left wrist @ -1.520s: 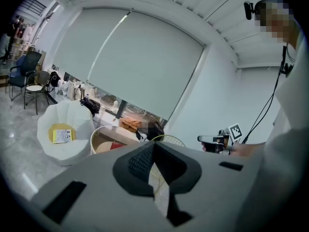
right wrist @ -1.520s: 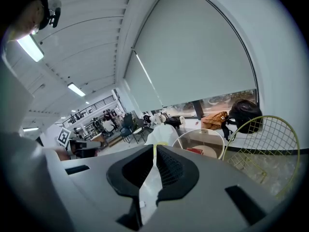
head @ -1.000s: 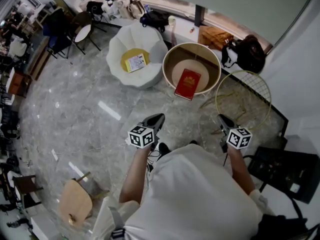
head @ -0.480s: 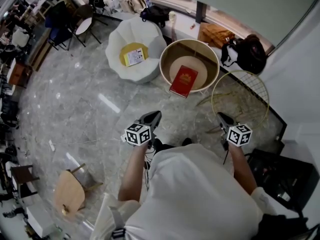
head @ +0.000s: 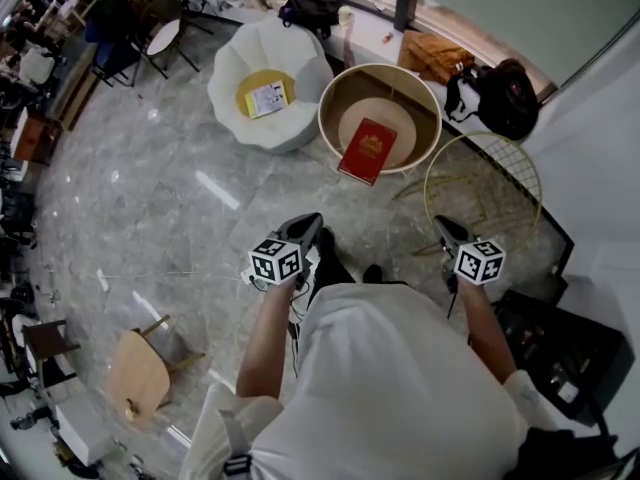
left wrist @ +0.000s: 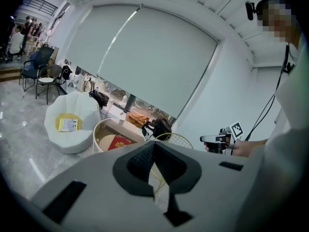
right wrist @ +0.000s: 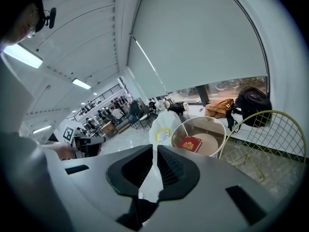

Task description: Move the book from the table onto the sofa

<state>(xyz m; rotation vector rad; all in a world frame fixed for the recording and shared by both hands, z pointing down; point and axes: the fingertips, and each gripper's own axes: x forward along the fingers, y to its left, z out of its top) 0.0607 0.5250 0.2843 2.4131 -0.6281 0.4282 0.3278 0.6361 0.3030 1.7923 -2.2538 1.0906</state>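
A red book (head: 366,150) lies on the inner top of a round beige table (head: 335,98). Left of it stands the white petal-shaped sofa (head: 300,68), with a yellow cushion and a small booklet (head: 264,98) on its seat. My left gripper (head: 308,225) and right gripper (head: 443,227) hover over the floor short of the table, both shut and empty. In the left gripper view the shut gripper (left wrist: 154,146) points toward the book (left wrist: 118,142). In the right gripper view the shut gripper (right wrist: 155,151) lines up left of the book (right wrist: 191,143).
A gold wire side table (head: 483,183) stands right of the round table. A black backpack (head: 495,98) and an orange bag (head: 435,58) lie by the window ledge. A wooden chair (head: 140,373) stands at lower left and black equipment (head: 560,358) at lower right. People sit far off at the left.
Both grippers have moved a little forward toward the round table as the person steps on, and they have stayed shut. The book lies where it was.
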